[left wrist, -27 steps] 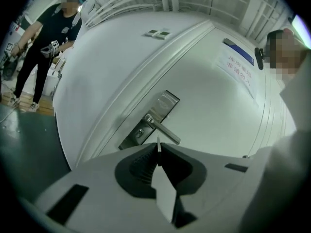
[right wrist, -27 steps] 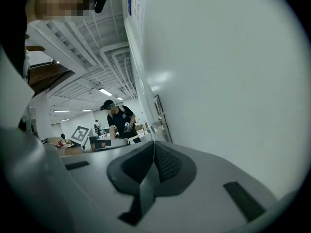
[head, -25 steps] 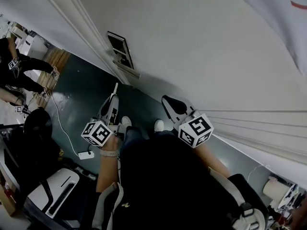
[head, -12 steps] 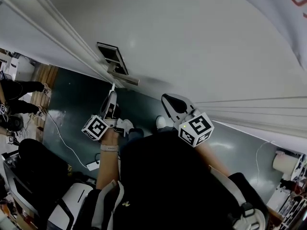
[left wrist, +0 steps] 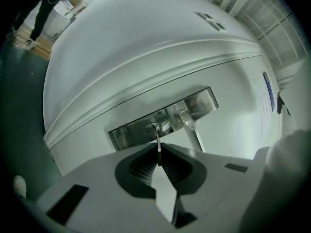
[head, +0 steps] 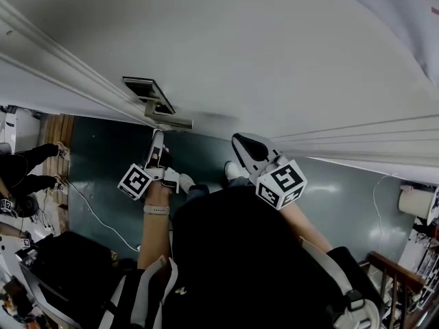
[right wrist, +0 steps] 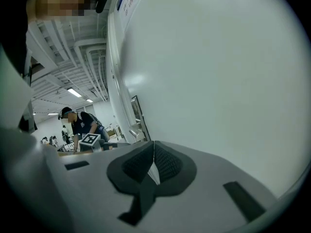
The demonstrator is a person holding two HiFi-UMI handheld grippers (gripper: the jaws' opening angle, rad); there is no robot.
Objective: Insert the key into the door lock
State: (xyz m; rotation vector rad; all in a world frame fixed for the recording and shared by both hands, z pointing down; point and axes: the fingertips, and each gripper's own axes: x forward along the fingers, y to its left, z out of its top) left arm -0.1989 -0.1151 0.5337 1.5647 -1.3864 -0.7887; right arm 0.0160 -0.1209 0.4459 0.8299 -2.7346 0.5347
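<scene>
1. Left gripper view: a thin silver metal key (left wrist: 157, 140) stands pinched upright between the closed jaws of the left gripper (left wrist: 159, 149), blade pointing at the door.
2. The key's tip sits just beneath the small oval keyhole (left wrist: 151, 127). Whether it touches or has entered cannot be told.
3. The keyhole is set in a polished rectangular steel lock plate (left wrist: 127, 131). A shiny metal lever handle (left wrist: 186, 120) juts from the same plate, just right of the keyhole.
4. The plate is mounted on a plain white door (left wrist: 146, 47) that fills most of this view.
5. Right gripper view: the right gripper (right wrist: 153, 148) has its ribbed black pads pressed together with nothing between them. It faces a bare stretch of the door, well apart from the lock.
6. Head view: both grippers are held low in front of the door above a dark green floor (head: 103, 156), the left one under the plate.
7. Against a second ago, the left gripper's tip has drawn closer beneath the lock plate, while the right gripper keeps much the same place.
</scene>
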